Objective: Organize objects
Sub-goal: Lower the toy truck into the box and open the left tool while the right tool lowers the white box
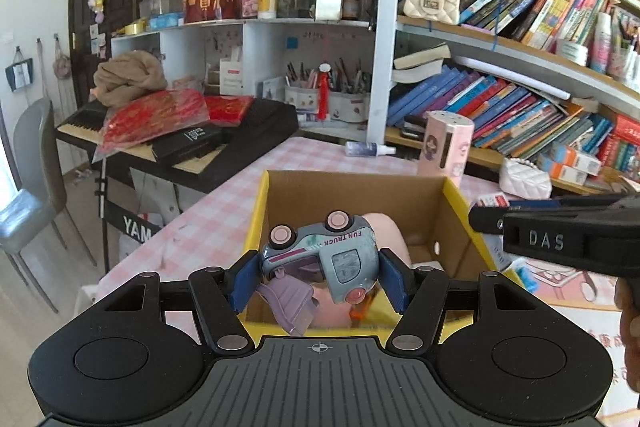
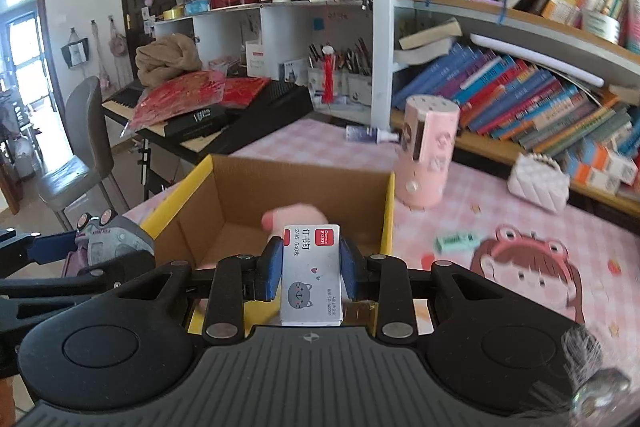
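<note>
My left gripper [image 1: 318,277] is shut on a blue toy truck [image 1: 324,255] with pink wheels, held on its side over the open cardboard box [image 1: 360,191] with yellow outer walls. A pink soft item [image 1: 390,227] lies inside the box. My right gripper [image 2: 310,269] is shut on a small grey staple box [image 2: 311,273] with a cat drawing, held above the near edge of the same cardboard box [image 2: 296,183]. The left gripper with the toy truck [image 2: 112,239] shows at the left of the right wrist view. The right gripper's body [image 1: 560,227] shows at the right of the left wrist view.
On the pink checked tablecloth [image 2: 460,227] stand a pink cylinder holder [image 2: 430,155], a lying spray bottle [image 2: 370,135], a white quilted purse [image 2: 538,181] and a green eraser [image 2: 456,239]. A keyboard [image 1: 180,135] and chair [image 1: 36,195] are at left, bookshelves [image 1: 520,99] behind.
</note>
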Demonstrator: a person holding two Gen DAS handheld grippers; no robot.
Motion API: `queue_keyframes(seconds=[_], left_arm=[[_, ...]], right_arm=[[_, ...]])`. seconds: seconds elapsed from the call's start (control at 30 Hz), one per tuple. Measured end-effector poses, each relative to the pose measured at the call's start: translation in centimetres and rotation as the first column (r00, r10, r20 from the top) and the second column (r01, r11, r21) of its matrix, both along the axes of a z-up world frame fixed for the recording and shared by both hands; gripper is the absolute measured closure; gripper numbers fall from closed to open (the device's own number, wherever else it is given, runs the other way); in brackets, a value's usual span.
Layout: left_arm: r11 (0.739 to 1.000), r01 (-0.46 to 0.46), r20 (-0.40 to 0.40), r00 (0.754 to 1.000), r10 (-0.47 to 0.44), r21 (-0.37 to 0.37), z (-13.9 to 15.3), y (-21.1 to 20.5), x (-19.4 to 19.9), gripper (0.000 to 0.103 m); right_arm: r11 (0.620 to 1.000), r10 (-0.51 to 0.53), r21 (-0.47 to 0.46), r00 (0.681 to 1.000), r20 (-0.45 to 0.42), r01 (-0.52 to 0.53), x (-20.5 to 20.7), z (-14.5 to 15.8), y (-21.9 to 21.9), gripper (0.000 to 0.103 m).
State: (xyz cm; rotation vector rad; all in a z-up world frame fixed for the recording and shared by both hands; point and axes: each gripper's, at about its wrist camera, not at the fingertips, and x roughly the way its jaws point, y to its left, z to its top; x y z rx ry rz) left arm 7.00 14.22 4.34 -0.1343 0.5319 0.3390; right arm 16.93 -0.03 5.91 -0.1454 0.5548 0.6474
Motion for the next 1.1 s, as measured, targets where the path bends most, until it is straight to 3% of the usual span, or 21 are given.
queue_keyframes(seconds=[0.27,0.57,1.1], left_arm=[[1.000,-0.001,-0.057,0.998,0.001,-0.011,-1.6,0.4,3.4,0.041],[0.999,-0.011,-0.139,0.990,0.006,-0.036,-3.9,1.1,5.8,0.040],[0.999,0.026,-0.234,0.972,-0.014,0.047,-5.7,0.2,7.8,0.040]], right_arm=[[0.998,0.039,-0.045,0.999,-0.018,-0.040,4.5,-1.2,1.7,0.075],[0.991,0.106,-0.070,0.993,-0.059,-0.110,6.8,-3.5,4.2,0.075],[0.981,0.131,-0.123,0.980,-0.152,-0.150,9.7,-6.4,5.7,0.075]])
